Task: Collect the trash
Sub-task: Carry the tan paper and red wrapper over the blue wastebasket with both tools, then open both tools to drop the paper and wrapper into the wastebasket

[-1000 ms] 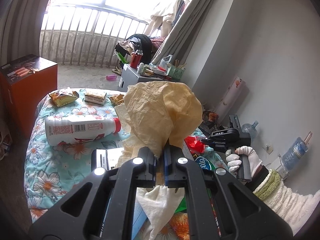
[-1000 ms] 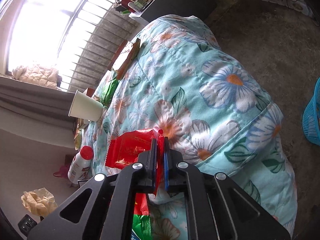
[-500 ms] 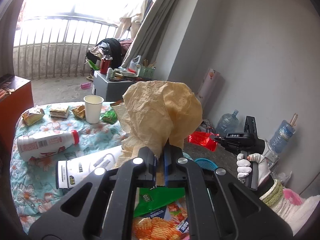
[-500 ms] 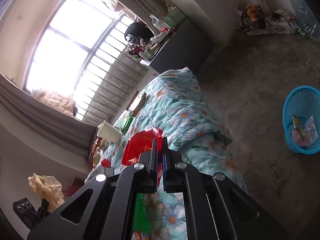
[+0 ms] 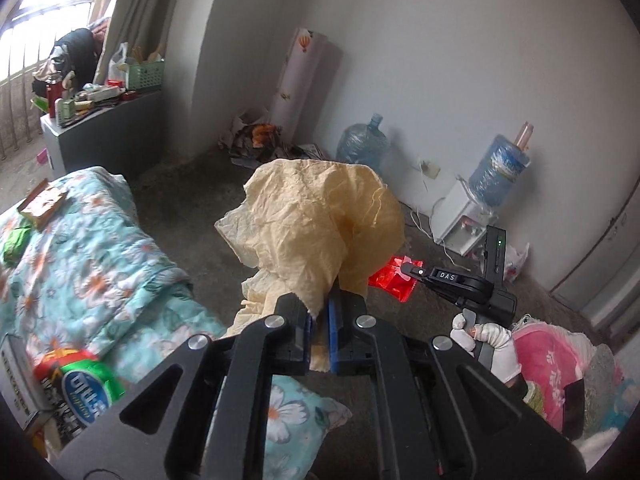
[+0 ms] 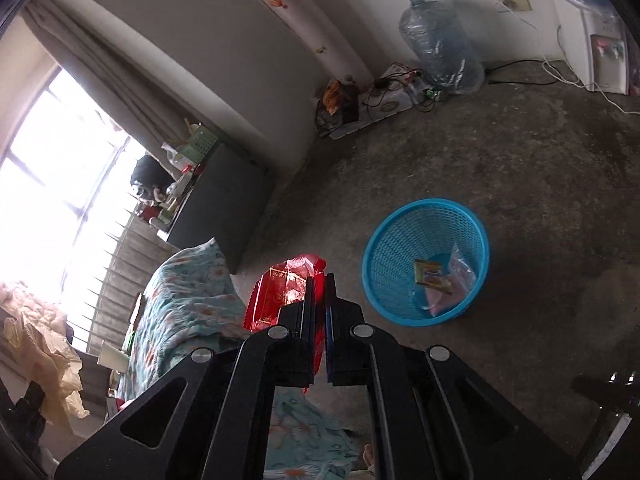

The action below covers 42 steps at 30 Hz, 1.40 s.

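My left gripper (image 5: 321, 305) is shut on a crumpled yellow paper (image 5: 316, 232), which rises above the jaws over the bed's edge. My right gripper (image 6: 319, 292) is shut on a red plastic wrapper (image 6: 280, 292). In the left wrist view that red wrapper (image 5: 390, 280) hangs from the right gripper (image 5: 408, 269), held by a white-gloved hand (image 5: 490, 344). A blue mesh trash basket (image 6: 400, 240) stands on the floor just right of the right gripper, with a few wrappers inside. The yellow paper (image 6: 40, 360) also shows at the right wrist view's left edge.
A bed with a floral blue quilt (image 5: 80, 248) carries snack packets (image 5: 42, 204) and a green-labelled package (image 5: 86, 384). Water jugs (image 5: 362, 146), a dispenser (image 5: 464, 220), a grey cabinet (image 5: 104, 132) and floor clutter (image 6: 360, 108) line the wall. A pink cushion (image 5: 548, 364) lies at right.
Both grippers swung right, away from the bed toward the bare floor, still gripping the paper and the wrapper. The blue basket has come closer in the right wrist view.
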### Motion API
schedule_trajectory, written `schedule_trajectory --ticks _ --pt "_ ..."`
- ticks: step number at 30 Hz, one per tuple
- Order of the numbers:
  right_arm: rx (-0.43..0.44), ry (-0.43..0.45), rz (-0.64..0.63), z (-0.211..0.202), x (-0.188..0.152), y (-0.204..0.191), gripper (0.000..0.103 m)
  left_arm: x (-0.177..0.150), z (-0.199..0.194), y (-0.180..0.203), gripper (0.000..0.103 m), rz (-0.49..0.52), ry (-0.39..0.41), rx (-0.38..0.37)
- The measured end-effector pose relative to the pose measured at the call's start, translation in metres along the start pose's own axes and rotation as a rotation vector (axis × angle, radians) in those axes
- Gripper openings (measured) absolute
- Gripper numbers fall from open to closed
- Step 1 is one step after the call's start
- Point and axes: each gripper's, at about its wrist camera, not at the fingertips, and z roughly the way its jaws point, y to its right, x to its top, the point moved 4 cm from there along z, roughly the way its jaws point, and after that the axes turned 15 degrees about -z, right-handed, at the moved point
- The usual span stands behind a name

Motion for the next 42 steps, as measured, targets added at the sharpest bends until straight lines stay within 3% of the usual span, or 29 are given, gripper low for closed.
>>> schedule_trajectory --ticks 3,6,12,18,19,21,22,24,25,33,38,42 --pt "-0.050 -0.019 0.069 0.018 -0.008 0.037 0.004 0.002 0.078 0.026 0.005 0.041 -0.109 0.049" --pt "-0.086 -0.044 0.124 0.042 -0.014 0.067 0.004 -0.005 0.156 0.038 0.012 0.085 -0.233 0.081" --pt "-0.144 -0.104 0.189 0.089 -0.022 0.111 0.004 -0.026 0.281 0.037 0.012 0.076 -0.425 0.133" --pt "-0.166 -0.135 0.238 0.132 -0.016 0.139 0.005 -0.037 0.365 0.029 0.014 0.070 -0.504 0.171" --pt "-0.163 -0.138 0.244 0.140 -0.013 0.142 0.005 -0.036 0.376 0.026 0.017 0.073 -0.509 0.173" --pt "-0.169 -0.146 0.257 0.153 -0.010 0.147 0.008 -0.034 0.394 0.020 0.051 0.070 -0.506 0.190" --pt "-0.161 -0.153 0.269 0.160 -0.009 0.149 0.010 -0.032 0.401 0.017 0.056 0.064 -0.489 0.207" --pt "-0.160 -0.167 0.283 0.170 -0.009 0.154 0.026 -0.028 0.406 0.016 0.062 0.045 -0.462 0.211" --pt "-0.163 -0.166 0.283 0.172 -0.009 0.154 0.029 -0.027 0.408 0.014 0.064 0.030 -0.459 0.212" --pt "-0.144 -0.137 0.266 0.164 -0.014 0.144 0.030 -0.001 0.372 0.016 0.064 -0.013 -0.368 0.153" --pt "-0.123 -0.077 0.220 0.129 -0.012 0.115 0.030 0.018 0.308 0.034 0.064 0.000 -0.281 0.067" --pt "-0.106 -0.023 0.129 0.092 -0.011 0.072 0.030 0.031 0.230 0.045 0.064 0.019 -0.167 -0.003"
